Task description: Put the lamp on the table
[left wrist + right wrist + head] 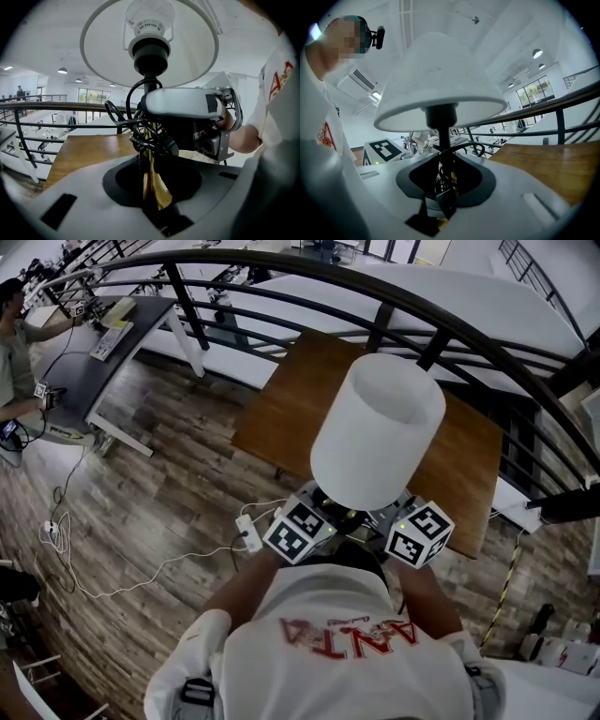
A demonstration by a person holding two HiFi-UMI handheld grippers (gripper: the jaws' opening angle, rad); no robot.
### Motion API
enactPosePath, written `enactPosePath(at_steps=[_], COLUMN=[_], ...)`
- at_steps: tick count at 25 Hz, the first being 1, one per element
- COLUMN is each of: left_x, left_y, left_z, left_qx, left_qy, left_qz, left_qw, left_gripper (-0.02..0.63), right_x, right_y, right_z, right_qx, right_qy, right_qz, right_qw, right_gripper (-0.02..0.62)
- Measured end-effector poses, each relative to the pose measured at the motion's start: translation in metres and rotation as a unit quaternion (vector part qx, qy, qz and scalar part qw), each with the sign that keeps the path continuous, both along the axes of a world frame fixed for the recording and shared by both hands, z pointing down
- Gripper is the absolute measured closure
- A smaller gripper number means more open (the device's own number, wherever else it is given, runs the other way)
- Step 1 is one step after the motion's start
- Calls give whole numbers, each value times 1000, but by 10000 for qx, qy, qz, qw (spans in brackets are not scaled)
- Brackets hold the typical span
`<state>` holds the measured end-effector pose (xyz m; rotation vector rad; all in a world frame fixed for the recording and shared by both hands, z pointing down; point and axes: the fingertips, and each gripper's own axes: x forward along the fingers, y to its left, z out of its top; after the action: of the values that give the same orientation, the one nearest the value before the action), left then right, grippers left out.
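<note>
lamp (377,427): white drum shade, brass stem (151,180) | left hand-held gripper (157,211), right hand-held gripper (440,201): gripping stem

Mezzanine workspace behind a curved black railing (309,266).
A wooden table (281,409) stands at 12 o'clock on the wood-plank floor (169,474), a grey desk (112,352) at 10; white cable (141,573) trails at 8. Ceiling lights (62,70) and windows (93,96) brighten the hall.
</note>
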<state>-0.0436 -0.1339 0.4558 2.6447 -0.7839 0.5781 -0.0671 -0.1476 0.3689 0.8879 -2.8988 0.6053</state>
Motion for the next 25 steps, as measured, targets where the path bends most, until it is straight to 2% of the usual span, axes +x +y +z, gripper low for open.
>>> enactPosePath(at_steps=[7, 15, 25], left_x=[-6, -3, 36], left_y=[-25, -92, -177], left_z=[8, 14, 26], left_qx=[-87, -144, -267], left_qy=[10, -14, -35], left_qz=[80, 47, 148], left_qw=[9999, 9999, 9995], left_gripper=[503, 503, 503], right_x=[-5, -2, 38], right_y=[-27, -94, -182], right_z=[9, 20, 32], right_qx=[-69, -120, -305], right_qy=[44, -56, -106], right_qz=[82, 41, 200], right_qw=[9999, 9999, 9993], right_gripper=[494, 494, 494])
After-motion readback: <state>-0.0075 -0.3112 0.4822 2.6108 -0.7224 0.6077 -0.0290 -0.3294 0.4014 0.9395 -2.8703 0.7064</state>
